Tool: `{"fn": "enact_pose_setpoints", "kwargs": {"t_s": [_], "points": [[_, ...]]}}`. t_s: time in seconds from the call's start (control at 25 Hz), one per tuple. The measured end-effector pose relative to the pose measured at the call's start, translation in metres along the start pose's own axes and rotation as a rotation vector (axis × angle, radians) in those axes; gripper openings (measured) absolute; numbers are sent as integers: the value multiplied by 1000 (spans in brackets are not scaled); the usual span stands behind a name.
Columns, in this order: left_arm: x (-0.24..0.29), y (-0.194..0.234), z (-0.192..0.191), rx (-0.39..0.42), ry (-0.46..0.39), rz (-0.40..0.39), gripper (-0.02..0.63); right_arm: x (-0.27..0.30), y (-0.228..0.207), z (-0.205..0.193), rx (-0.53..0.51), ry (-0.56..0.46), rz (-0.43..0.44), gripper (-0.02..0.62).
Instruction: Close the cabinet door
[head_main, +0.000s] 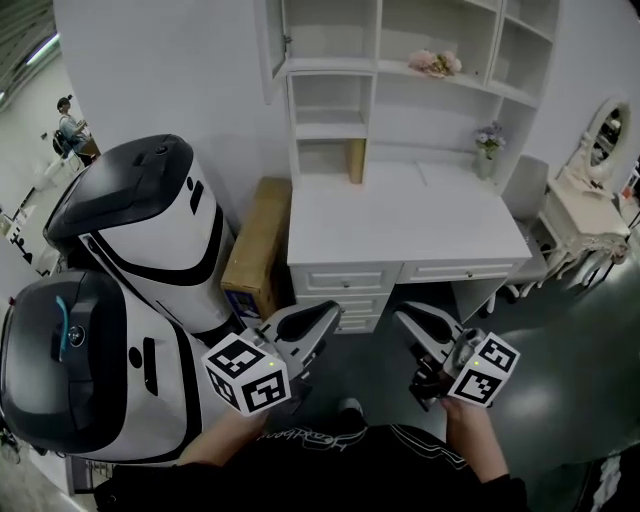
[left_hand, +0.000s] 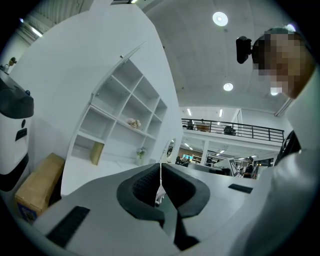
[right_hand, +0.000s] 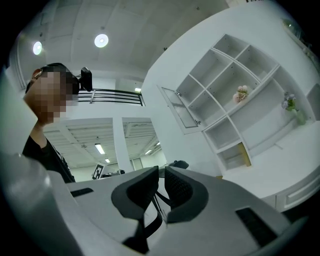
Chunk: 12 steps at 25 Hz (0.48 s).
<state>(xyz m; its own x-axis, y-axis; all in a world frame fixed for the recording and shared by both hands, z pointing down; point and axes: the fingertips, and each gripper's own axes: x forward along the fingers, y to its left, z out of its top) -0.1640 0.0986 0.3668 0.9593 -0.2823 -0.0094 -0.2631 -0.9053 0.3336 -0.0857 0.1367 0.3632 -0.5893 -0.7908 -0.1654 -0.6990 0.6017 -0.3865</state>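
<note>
Head view: the cabinet door (head_main: 272, 50) stands open above the bench (head_main: 400, 215), its top cut off. The left gripper (head_main: 322, 310) and right gripper (head_main: 405, 317) are well short of it.
Left gripper view: jaws closed, empty.
Right gripper view: jaws all but closed, empty.

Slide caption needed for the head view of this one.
Left gripper and right gripper point toward a white desk whose upper cabinet door stands open.

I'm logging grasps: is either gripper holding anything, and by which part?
Nothing is held. The left gripper and right gripper both have fingers together, nothing between them.
</note>
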Motion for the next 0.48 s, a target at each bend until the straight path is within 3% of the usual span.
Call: {"fn": "enact_pose_setpoints", "kwargs": {"t_s": [0.48], "points": [[127,84,67,60,-67,81,28,56,-127,84,-37,17,142,63]]}}
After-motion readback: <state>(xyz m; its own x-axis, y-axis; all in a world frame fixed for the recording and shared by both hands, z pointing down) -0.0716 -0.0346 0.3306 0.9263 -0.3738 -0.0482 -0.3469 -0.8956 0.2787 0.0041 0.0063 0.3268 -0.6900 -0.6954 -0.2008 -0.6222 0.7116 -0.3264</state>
